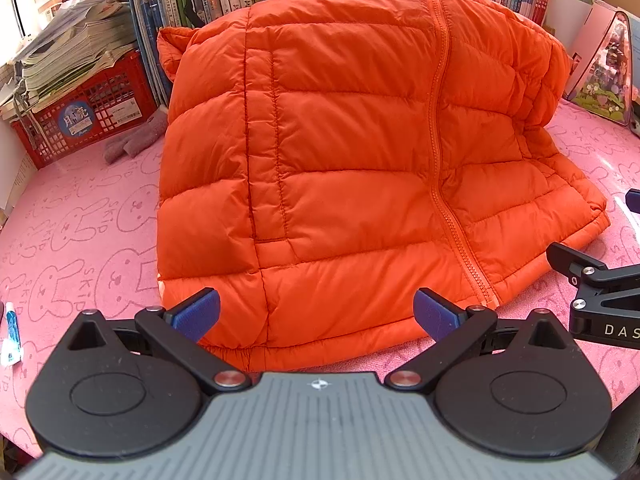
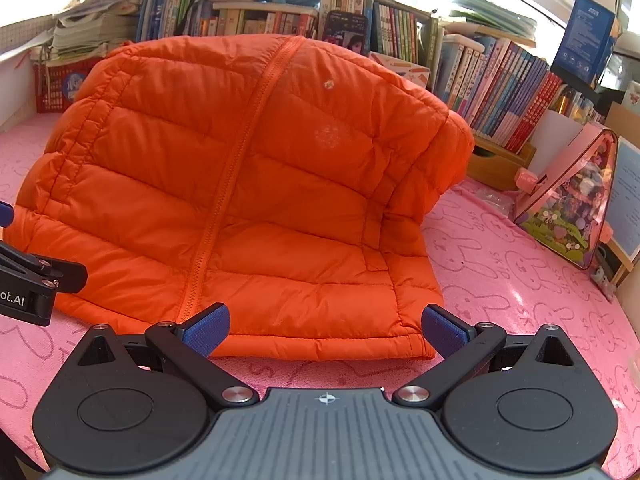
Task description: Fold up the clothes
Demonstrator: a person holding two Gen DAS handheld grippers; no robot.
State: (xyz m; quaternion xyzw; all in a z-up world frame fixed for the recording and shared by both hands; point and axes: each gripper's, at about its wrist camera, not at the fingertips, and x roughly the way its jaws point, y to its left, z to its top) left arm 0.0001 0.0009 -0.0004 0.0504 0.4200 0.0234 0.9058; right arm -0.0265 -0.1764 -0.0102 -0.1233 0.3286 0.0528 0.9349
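1. The orange puffer jacket (image 1: 352, 168) is lying zipped on the pink counter (image 1: 80, 232), its hem facing both grippers and its far end bunching against the books (image 2: 500, 80)
2. The left gripper (image 1: 316, 316) is hovering with fingers spread wide and empty at the hem; the right gripper (image 2: 326, 330) is doing likewise
3. The quilted shell is probably feeling light, soft and slippery, springing back when pressed
4. The stitched hem corners and side seams are likely offering the firmest pinch; whether it is lying partly folded or merely spread is unclear
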